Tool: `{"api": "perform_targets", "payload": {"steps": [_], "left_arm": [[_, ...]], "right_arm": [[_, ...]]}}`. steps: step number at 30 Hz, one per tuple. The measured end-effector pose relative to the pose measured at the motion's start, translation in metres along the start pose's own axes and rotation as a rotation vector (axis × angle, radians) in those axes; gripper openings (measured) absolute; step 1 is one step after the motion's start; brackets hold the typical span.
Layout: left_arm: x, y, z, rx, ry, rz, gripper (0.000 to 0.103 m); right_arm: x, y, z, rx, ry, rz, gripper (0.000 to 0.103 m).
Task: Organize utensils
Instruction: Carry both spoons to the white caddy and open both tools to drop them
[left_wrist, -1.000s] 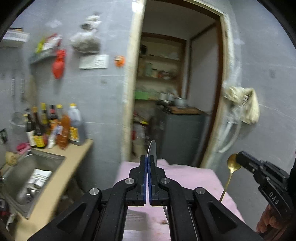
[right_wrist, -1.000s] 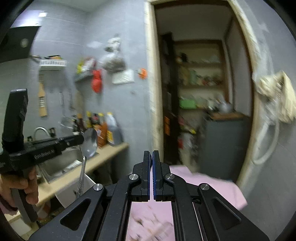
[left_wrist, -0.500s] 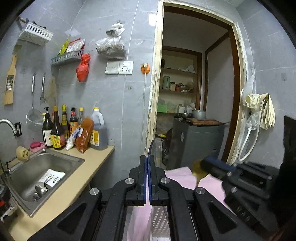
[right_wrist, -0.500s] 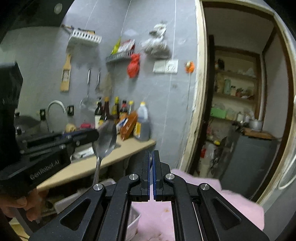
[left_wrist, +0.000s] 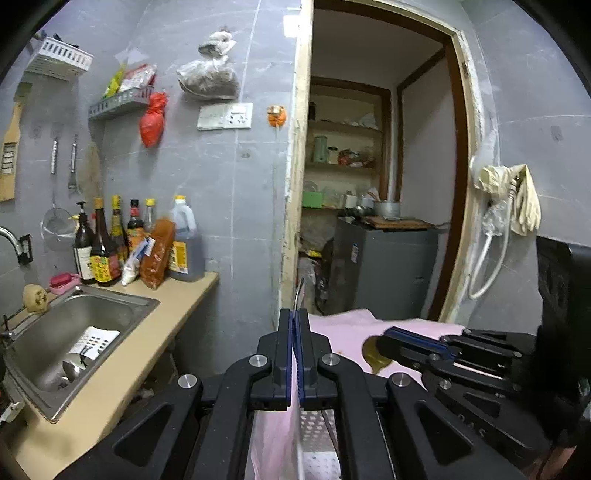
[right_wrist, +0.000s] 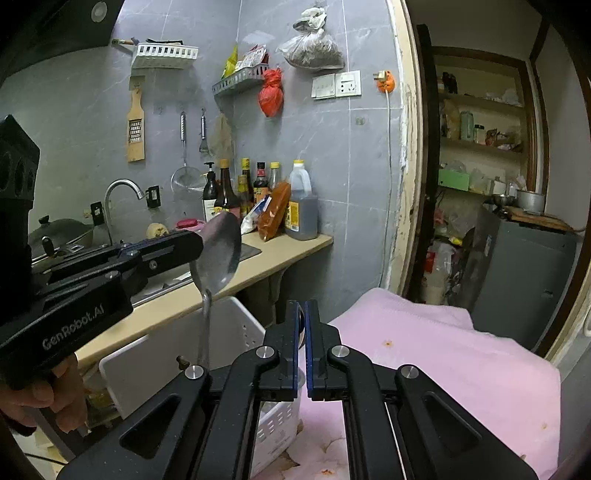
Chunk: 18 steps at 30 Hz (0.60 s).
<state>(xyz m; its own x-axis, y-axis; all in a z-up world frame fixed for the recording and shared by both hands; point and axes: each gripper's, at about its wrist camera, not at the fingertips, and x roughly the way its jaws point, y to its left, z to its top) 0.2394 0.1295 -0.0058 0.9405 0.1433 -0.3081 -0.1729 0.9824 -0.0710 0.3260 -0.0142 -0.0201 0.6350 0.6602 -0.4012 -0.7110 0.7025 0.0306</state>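
My left gripper (left_wrist: 294, 314) is shut on a steel spoon (left_wrist: 298, 295), seen edge-on in the left wrist view. In the right wrist view the left gripper (right_wrist: 199, 240) holds that steel spoon (right_wrist: 218, 254) by its bowl, handle hanging down over a white perforated basket (right_wrist: 177, 350). My right gripper (right_wrist: 301, 306) is shut on a gold spoon; only a thin edge shows between its pads. In the left wrist view the right gripper (left_wrist: 386, 338) holds the gold spoon (left_wrist: 373, 356) by its bowl, above the pink cloth (left_wrist: 343, 328).
A steel sink (left_wrist: 74, 325) holds a white strainer and utensils. Sauce bottles (left_wrist: 136, 240) stand on the beige counter (left_wrist: 177, 295). The pink-covered table (right_wrist: 443, 354) sits before a doorway with a grey cabinet (right_wrist: 517, 280). Gloves hang on the right wall (left_wrist: 517, 199).
Both grippers have tilted upward and drawn close together; the right gripper with the gold spoon now sits beside my left one, and the steel spoon hangs over the white basket.
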Motion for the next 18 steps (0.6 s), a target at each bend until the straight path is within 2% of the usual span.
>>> {"api": "perform_targets", "payload": {"steps": [3, 7, 10, 13, 14, 16, 18], "left_arm": [[0.0, 0.006, -0.003, -0.047, 0.055, -0.044, 0.004], [-0.003, 0.016, -0.007, -0.124, 0.091, -0.075, 0.004], [-0.006, 0.02, -0.007, -0.159, 0.105, -0.085, 0.004], [-0.008, 0.019, -0.005, -0.161, 0.112, -0.088, 0.004], [-0.009, 0.017, -0.004, -0.157, 0.113, -0.089, 0.005], [-0.011, 0.01, -0.001, -0.151, 0.114, -0.101, 0.009], [-0.014, 0.003, 0.002, -0.145, 0.105, -0.108, 0.024]], "right_arm": [[0.001, -0.003, -0.002, 0.023, 0.026, 0.031, 0.004], [-0.004, -0.007, -0.007, 0.061, 0.037, 0.052, 0.007], [-0.011, -0.011, -0.009, 0.088, 0.03, 0.054, 0.021], [-0.021, -0.015, -0.009, 0.107, 0.015, 0.03, 0.027], [-0.027, -0.017, -0.008, 0.116, 0.005, 0.018, 0.034], [-0.04, -0.021, -0.008, 0.136, -0.022, -0.014, 0.045], [-0.054, -0.026, -0.008, 0.152, -0.048, -0.051, 0.052]]}}
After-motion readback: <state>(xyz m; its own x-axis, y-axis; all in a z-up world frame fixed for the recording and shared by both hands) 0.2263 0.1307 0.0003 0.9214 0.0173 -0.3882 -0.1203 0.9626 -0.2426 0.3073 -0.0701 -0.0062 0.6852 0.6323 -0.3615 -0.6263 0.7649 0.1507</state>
